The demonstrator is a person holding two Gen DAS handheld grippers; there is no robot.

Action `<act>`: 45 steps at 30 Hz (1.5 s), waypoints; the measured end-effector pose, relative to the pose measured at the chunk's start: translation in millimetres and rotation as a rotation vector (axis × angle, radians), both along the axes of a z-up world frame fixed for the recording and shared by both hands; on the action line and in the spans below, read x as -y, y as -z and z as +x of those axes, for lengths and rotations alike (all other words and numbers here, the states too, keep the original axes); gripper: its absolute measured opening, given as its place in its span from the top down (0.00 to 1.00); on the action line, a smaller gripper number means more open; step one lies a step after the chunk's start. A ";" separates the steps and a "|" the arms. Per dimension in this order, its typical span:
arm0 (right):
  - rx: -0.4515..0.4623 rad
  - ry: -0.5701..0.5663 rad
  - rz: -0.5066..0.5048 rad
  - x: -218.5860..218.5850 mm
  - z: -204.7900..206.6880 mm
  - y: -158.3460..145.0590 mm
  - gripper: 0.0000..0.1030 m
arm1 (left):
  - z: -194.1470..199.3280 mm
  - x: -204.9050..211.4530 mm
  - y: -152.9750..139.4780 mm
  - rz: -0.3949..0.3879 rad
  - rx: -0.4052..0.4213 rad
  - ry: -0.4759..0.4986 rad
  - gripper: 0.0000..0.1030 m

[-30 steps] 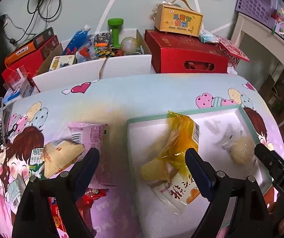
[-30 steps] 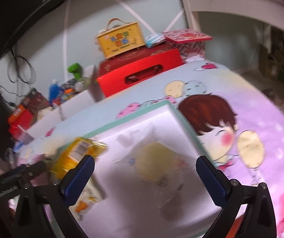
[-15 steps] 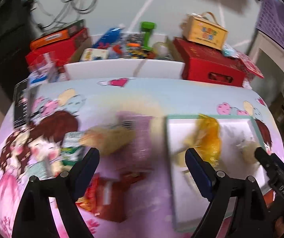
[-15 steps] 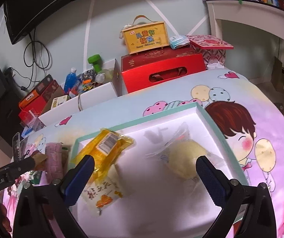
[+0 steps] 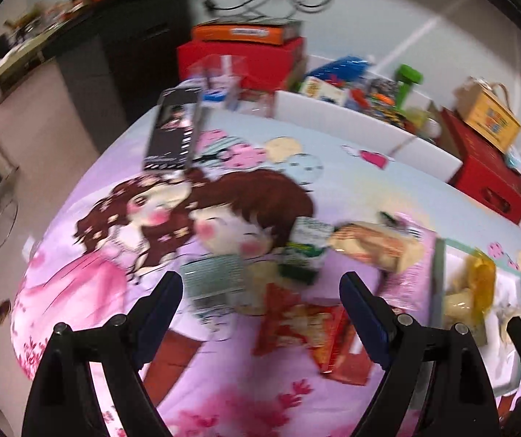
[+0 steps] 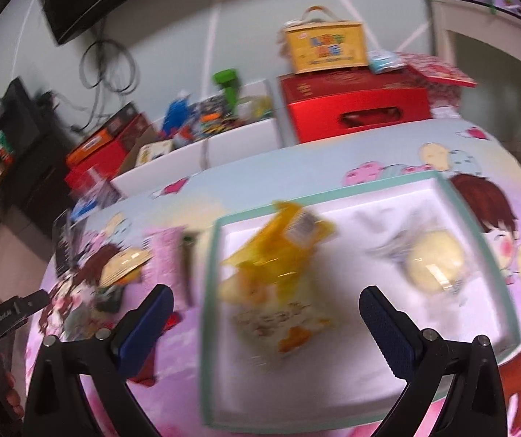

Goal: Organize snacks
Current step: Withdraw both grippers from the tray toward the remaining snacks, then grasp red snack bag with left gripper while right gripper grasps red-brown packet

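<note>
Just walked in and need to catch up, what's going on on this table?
A person is sorting snacks with two handheld grippers. Both the left gripper and the right gripper are open and empty. The tray holds a yellow packet and a round bun. Other snack packets lie loose on the cartoon tablecloth beside it.

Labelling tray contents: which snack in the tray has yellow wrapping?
The yellow-wrapped packet on the tray's left side; the other is a round pale bun in clear wrap.

we're seeing a cartoon-print table [image 5: 122,284] | white tray [image 6: 479,218] sitting on it | loose snack packets [image 5: 297,324] lying beside the tray | black phone [image 5: 175,131] lying near the far edge
</note>
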State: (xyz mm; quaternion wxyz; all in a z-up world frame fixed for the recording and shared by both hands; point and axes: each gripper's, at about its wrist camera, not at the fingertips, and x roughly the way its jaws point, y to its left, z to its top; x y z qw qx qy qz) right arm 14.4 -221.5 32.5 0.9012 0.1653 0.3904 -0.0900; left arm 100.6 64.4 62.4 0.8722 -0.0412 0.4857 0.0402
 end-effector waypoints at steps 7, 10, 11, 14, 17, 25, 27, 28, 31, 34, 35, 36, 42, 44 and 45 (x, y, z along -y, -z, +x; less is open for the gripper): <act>-0.013 -0.108 -0.043 -52.1 10.1 4.6 0.00 | -4.4 -34.2 5.3 -0.013 -0.020 -0.062 0.14; -0.017 -0.148 -0.043 -71.1 13.0 7.9 0.00 | -4.5 -41.5 8.0 -0.027 -0.026 -0.076 0.14; -0.021 -0.158 -0.045 -75.3 15.2 9.5 0.00 | -3.4 -41.0 9.4 -0.031 -0.031 -0.074 0.14; -0.054 -0.185 -0.048 -93.0 22.1 20.7 0.00 | 2.1 -35.5 19.5 -0.040 -0.062 -0.056 0.14; -0.084 -0.218 -0.045 -107.8 26.9 32.5 0.00 | 7.5 -25.7 31.6 -0.041 -0.095 -0.027 0.14; -0.165 -0.285 -0.081 -137.1 37.3 61.1 0.00 | 18.0 1.0 64.0 -0.063 -0.196 0.051 0.14; -0.176 -0.286 -0.093 -140.0 39.1 65.6 0.00 | 19.3 4.9 66.7 -0.067 -0.206 0.063 0.14; -0.182 -0.286 -0.098 -141.0 39.9 68.1 0.00 | 19.6 7.5 68.6 -0.066 -0.212 0.070 0.14; -0.197 -0.287 -0.103 -144.9 42.8 75.2 0.00 | 21.3 14.6 72.4 -0.064 -0.223 0.092 0.14; -0.206 -0.287 -0.105 -145.7 44.7 81.0 0.00 | 23.1 18.4 77.4 -0.069 -0.238 0.101 0.14; -0.208 -0.287 -0.109 -146.1 45.2 83.1 0.00 | 23.4 19.2 79.5 -0.069 -0.244 0.104 0.14; -0.211 -0.286 -0.112 -146.4 45.8 85.3 0.00 | 24.2 20.6 81.8 -0.071 -0.251 0.107 0.14; -0.218 -0.296 -0.130 -150.2 49.1 93.8 0.00 | 28.4 32.1 96.0 -0.099 -0.295 0.136 0.14; -0.214 -0.299 -0.134 -151.5 50.0 95.3 0.01 | 29.0 35.6 100.7 -0.100 -0.306 0.142 0.14; -0.215 -0.298 -0.132 -151.3 50.3 96.1 0.02 | 30.2 36.4 102.3 -0.104 -0.308 0.143 0.14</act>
